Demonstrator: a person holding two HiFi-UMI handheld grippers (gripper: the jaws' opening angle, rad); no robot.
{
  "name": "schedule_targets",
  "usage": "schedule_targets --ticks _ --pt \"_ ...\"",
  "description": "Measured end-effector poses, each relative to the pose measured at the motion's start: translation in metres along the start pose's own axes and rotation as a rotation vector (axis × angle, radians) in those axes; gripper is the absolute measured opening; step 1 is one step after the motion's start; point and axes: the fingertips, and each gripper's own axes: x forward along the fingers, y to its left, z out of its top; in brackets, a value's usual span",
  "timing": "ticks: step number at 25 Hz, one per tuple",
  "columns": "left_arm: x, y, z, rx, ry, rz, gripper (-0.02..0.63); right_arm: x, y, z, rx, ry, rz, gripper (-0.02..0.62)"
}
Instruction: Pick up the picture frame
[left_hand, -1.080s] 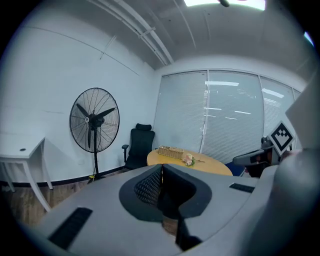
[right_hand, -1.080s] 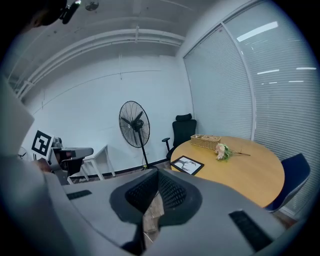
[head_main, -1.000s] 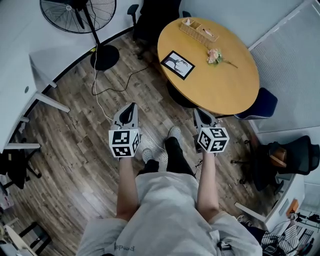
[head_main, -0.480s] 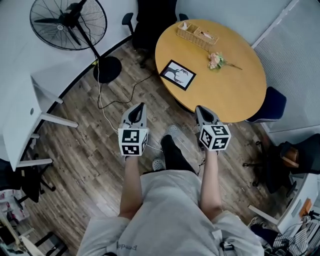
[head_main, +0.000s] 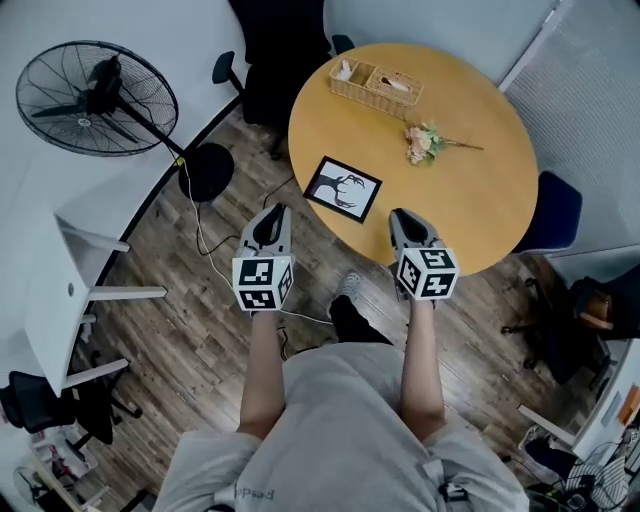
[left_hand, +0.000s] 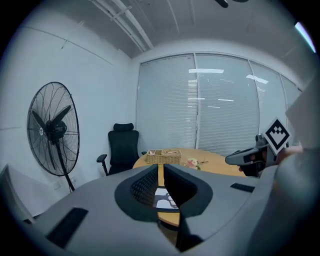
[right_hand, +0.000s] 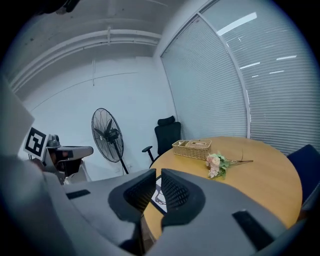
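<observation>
A: Where is the thing to be lifted?

B: The black-edged rectangular picture frame (head_main: 343, 189), showing a dark antlered figure on white, lies flat on the round light-wood bench (head_main: 470, 200), close to the bench's near edge. Nothing touches it.

A: And the two tools?

B: The left gripper (head_main: 273, 213) hangs off the bench, over the wood-plank floor (head_main: 200, 330) just beside the near edge, to the frame's left in the head view. Its jaws are drawn together with only a slit between them and nothing in it. In the left gripper view a strip of the frame shows through that slit, further off on the bench. The right gripper (head_main: 401, 216) sits at the bench's near edge, on the frame's other side. Its jaws are together too, and empty.

A: What else is on the bench?

B: A woven wicker basket (head_main: 376, 86) with two compartments stands by the far edge. A sprig of pale pink flowers (head_main: 425, 143) with a thin stem lies about mid-bench, well apart from the frame.

A: And around it?

B: A black high-backed office chair (head_main: 270, 50) stands at the bench's far left side. A blue chair (head_main: 555, 212) is pushed in at its right side, and a large black standing fan (head_main: 95, 98) is well off to the bench's left.
</observation>
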Motion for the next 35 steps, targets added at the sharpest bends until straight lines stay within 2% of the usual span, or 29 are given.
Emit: schedule_targets --ticks 3,7,12,18,22,23,29,35 --pt "0.03 0.001 0.005 -0.002 0.019 -0.016 0.117 0.016 -0.014 0.01 0.003 0.005 0.002 0.09" --pt "0.058 0.002 0.015 0.017 0.047 -0.038 0.163 0.033 -0.033 0.025 0.027 -0.004 0.005 0.194" --pt "0.087 0.008 0.027 0.043 0.093 -0.066 0.209 0.052 -0.048 0.039 0.076 -0.032 0.032 0.253" --pt "0.133 0.011 0.048 0.085 0.113 -0.099 0.224 0.079 -0.068 0.059 0.123 -0.072 0.057 0.262" --pt "0.17 -0.003 0.054 0.217 0.158 -0.133 0.235 0.091 -0.095 0.075 0.155 -0.113 0.024 0.265" --pt "0.178 -0.007 0.056 0.225 0.159 -0.147 0.236 0.094 -0.102 0.079 0.163 -0.123 0.014 0.265" --pt "0.206 -0.002 0.039 0.133 0.181 -0.197 0.238 0.112 -0.126 0.067 0.187 -0.085 -0.016 0.265" --pt "0.226 0.022 0.017 0.07 0.208 -0.232 0.244 0.125 -0.117 0.047 0.179 -0.012 -0.053 0.267"
